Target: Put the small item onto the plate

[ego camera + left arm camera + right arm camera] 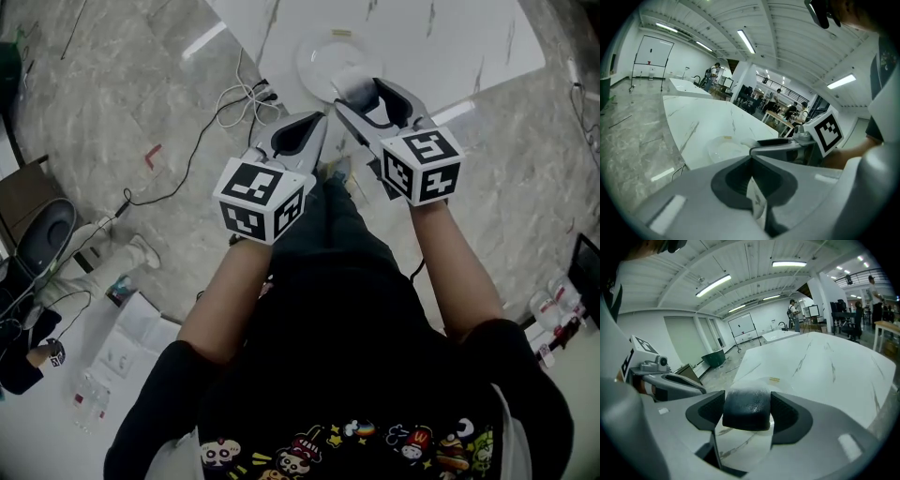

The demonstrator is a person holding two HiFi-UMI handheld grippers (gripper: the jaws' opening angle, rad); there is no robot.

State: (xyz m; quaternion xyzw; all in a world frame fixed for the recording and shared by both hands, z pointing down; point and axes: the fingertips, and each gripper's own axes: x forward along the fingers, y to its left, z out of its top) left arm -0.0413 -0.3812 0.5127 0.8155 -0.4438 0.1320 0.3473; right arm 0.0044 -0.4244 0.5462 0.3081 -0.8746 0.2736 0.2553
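Observation:
A white plate (323,56) lies near the front edge of a white marble table (441,37). My right gripper (349,91) hovers over the plate's near rim, shut on a small dark glossy item (746,408) that fills the gap between its pads. In the right gripper view the plate (778,383) shows just behind the item. My left gripper (323,120) hangs beside the right one, short of the table edge, its jaws closed together; a thin white tag (757,201) shows below them. The left gripper view takes in the plate (724,151) and the right gripper (754,149).
Cables (234,103) trail over the marble floor left of the table. A dark chair or stand (47,230), papers (122,347) and small bottles (553,319) sit around the person. People stand at distant tables (787,112).

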